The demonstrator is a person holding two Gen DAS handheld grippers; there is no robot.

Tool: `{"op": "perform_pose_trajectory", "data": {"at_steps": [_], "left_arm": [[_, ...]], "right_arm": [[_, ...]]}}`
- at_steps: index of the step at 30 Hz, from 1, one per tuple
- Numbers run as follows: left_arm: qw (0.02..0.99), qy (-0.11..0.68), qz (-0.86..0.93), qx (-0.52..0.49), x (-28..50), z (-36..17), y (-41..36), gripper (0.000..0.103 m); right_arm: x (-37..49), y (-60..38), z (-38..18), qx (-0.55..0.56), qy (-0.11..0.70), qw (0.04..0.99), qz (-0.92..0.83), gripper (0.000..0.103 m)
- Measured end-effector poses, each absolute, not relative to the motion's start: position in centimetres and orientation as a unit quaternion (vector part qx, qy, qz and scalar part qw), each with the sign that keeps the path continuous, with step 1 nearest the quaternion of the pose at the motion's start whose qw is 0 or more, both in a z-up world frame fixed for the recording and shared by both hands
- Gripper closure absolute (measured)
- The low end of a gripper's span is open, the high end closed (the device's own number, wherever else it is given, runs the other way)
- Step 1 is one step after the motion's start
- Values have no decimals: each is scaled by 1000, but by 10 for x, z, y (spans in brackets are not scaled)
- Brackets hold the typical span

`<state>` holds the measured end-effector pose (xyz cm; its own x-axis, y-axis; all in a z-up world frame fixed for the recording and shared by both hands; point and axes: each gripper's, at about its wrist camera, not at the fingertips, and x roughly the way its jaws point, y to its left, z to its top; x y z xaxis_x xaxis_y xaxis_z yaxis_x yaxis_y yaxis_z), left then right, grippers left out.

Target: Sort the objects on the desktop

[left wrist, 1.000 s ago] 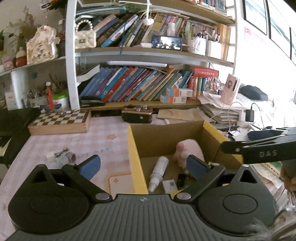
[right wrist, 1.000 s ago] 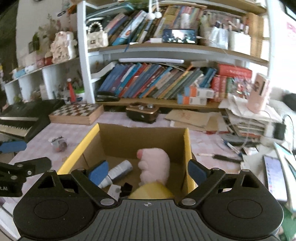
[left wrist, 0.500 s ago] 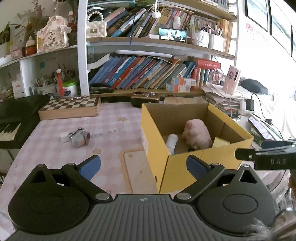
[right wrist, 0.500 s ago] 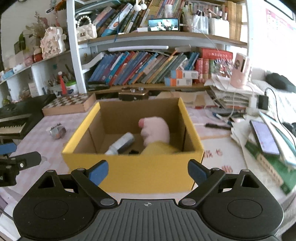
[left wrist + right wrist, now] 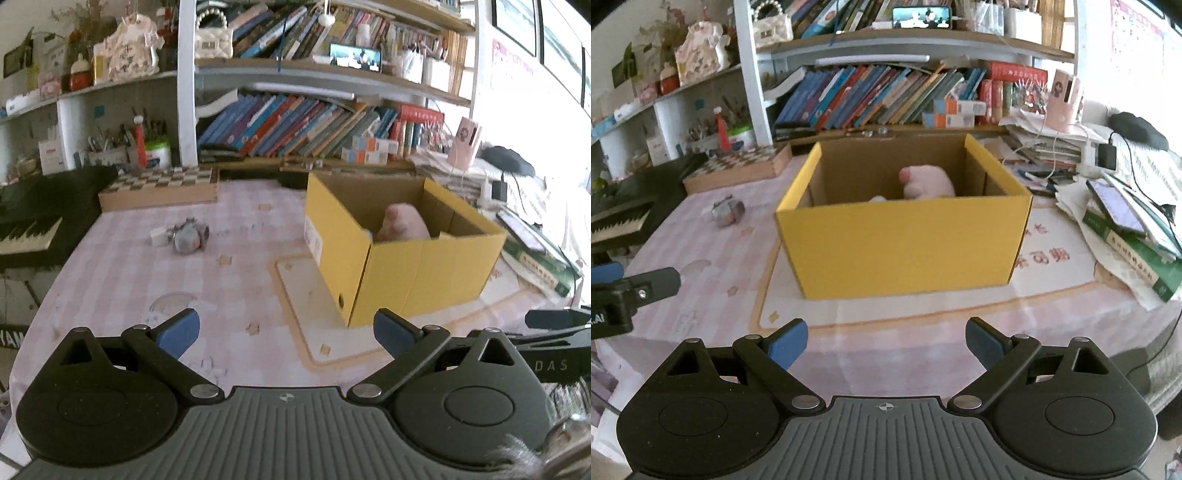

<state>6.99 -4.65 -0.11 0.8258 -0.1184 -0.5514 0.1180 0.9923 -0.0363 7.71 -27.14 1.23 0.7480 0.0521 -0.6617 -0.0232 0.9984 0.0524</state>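
The left gripper (image 5: pixel 283 330) hangs over the near edge of the pink checked table (image 5: pixel 122 269), its blue-padded fingers (image 5: pixel 177 330) spread wide with nothing between them. The right gripper (image 5: pixel 886 341) is likewise spread wide and empty, held above the near part of the table.

The yellow cardboard box (image 5: pixel 905 243) stands on a pale mat (image 5: pixel 1052 280) in the middle of the table, beyond both grippers and well apart from their fingertips. In the right wrist view it sits straight ahead, its long yellow wall facing the gripper. In the left wrist view the box (image 5: pixel 406 266) lies ahead and to the right, one corner turned toward the gripper. A pink plush toy (image 5: pixel 927 182) sits inside the box toward its far right part; its top shows above the near wall. Whatever else lies in the box is hidden by the wall.

A small grey object (image 5: pixel 188 238) lies on the table left of the box, well apart from it and far ahead of the left gripper's left finger. A white block just beside it touches or nearly touches it; I cannot tell which. Farther back, a chessboard box (image 5: pixel 159 188) rests near the bookshelf (image 5: pixel 295 122). A stack of books and papers (image 5: pixel 1126 236) fills the right side of the table.
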Motion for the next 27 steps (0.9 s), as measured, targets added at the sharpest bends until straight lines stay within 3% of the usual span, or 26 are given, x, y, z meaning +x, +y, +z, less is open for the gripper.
{"op": "perform_pose_trajectory", "data": {"at_steps": [27], "left_arm": [[937,334,-97,18,34,-22,-1,0]], "right_arm": [[38,-200,-8,22,392,919,34,10]]}}
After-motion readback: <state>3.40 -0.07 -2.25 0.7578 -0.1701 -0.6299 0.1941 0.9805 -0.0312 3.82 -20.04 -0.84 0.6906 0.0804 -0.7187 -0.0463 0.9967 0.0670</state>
